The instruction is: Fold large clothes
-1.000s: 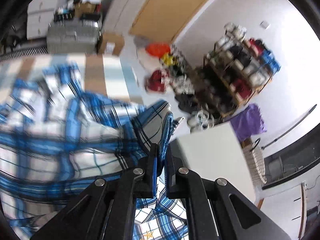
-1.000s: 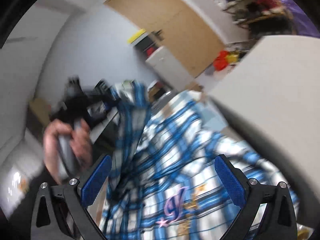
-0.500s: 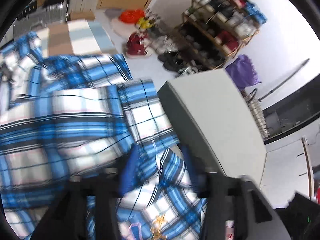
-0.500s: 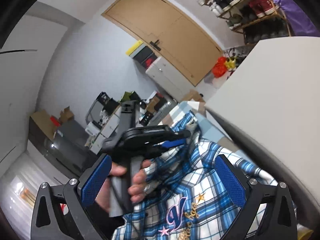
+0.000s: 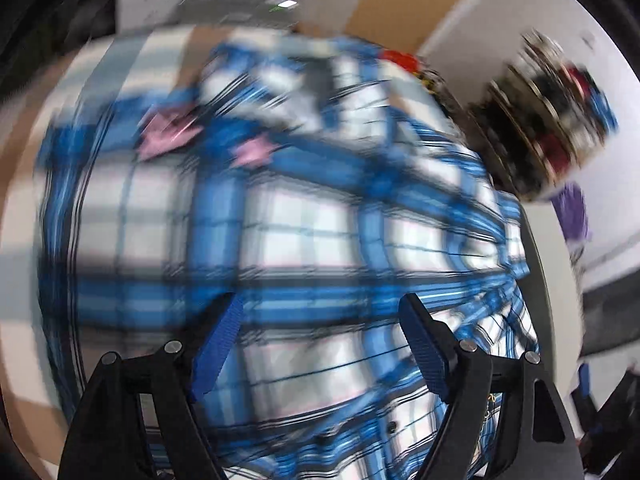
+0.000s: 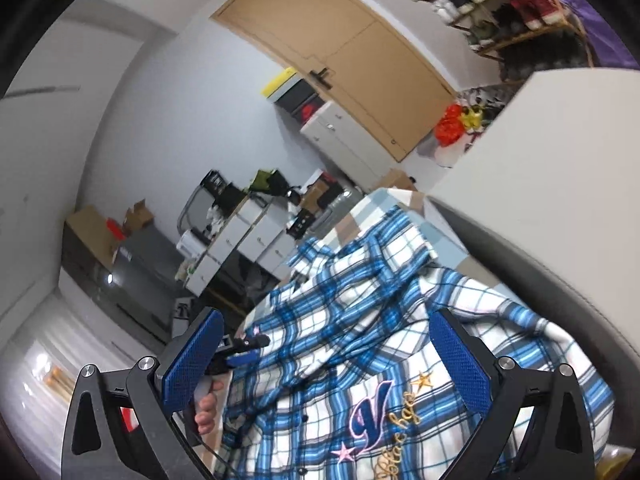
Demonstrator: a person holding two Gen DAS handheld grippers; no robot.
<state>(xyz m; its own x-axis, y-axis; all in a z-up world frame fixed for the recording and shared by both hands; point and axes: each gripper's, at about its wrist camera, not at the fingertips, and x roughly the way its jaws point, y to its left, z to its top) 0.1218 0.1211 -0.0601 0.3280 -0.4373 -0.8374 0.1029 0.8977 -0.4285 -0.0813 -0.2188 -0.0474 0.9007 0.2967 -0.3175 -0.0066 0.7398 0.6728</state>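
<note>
A blue and white plaid shirt (image 6: 360, 344) with an embroidered "V" and stars lies crumpled on the striped surface (image 6: 380, 204). In the blurred left wrist view the shirt (image 5: 288, 232) fills the frame. My left gripper (image 5: 320, 340) is open and empty just above the cloth. It also shows in the right wrist view (image 6: 240, 350) at the shirt's left edge, held by a hand. My right gripper (image 6: 324, 364) is open and empty over the shirt's front.
A white box-like block (image 6: 540, 168) stands to the right of the shirt. A shoe rack (image 6: 500, 4), a wooden door (image 6: 352, 60) and white drawers (image 6: 336, 136) line the far walls. Cabinets and boxes (image 6: 224, 236) stand on the left.
My left gripper has opened and let go of the shirt fold, then dropped low over the cloth, moving fast. The shirt now lies flatter. My right gripper stays open.
</note>
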